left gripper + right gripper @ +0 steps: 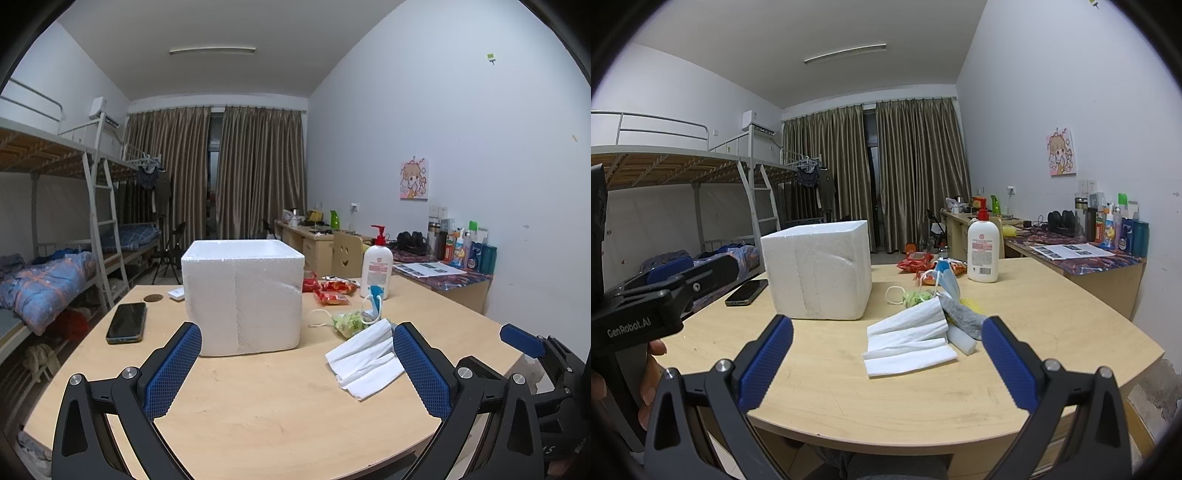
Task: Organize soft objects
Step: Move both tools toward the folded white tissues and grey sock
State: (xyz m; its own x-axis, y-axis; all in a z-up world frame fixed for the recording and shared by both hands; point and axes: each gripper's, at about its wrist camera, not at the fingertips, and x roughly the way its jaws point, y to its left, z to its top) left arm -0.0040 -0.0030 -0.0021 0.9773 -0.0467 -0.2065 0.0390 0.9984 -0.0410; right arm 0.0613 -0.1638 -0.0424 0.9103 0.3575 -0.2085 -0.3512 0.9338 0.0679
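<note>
The table (849,387) carries a white foam box (818,269), set near its middle. Just right of the box lies the soft clutter — folded white tissue (908,339), a grey sock (964,314), a blue mask (947,282). Left gripper (297,363) and right gripper (886,360) both hover wide, empty. Nothing is picked yet; next likely calls for closing on the tissue.

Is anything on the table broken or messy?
Yes. The white foam box has a dent in its side near the top right corner. Beside it, tissues, a grey sock, a face mask and snack packets lie in a loose heap.
</note>
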